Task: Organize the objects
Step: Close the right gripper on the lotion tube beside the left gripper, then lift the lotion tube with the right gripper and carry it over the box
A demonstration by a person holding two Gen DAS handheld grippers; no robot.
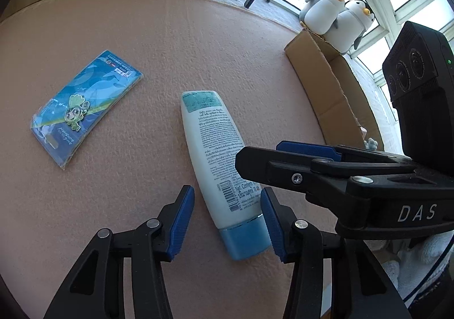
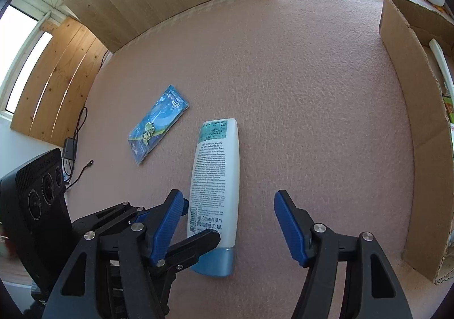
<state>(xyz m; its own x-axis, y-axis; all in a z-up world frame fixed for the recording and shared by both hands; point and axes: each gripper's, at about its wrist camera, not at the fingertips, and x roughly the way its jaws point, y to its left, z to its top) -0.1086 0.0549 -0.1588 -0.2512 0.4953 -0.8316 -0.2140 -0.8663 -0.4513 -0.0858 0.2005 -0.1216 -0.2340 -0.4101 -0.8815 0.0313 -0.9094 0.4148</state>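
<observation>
Desk (image 2: 298, 78) surface comes first: a pink felt-like mat carrying everything, kept mostly bare so each item can be reached singly. Along its right edge stands a cardboard box (image 2: 411, 126), open at the top with items already inside, which I judge to be the collecting place; two plush penguins (image 1: 337, 18) sit behind it by the window. Near the middle lies a white lotion tube (image 1: 215, 154) on its back, blue cap toward the cameras, so its narrow body offers itself across a gripper's span. The left hand-held gripper (image 1: 227, 222) is spread wide, its blue pads on either side of the tube's cap end but not yet pinching, apparently lined up to close. The right hand-held gripper (image 2: 229, 225) also hangs wide, holding nothing, just right of the tube. Smallest, a flat blue packet (image 1: 85, 106) lies apart to the tube's left, untouched.
</observation>
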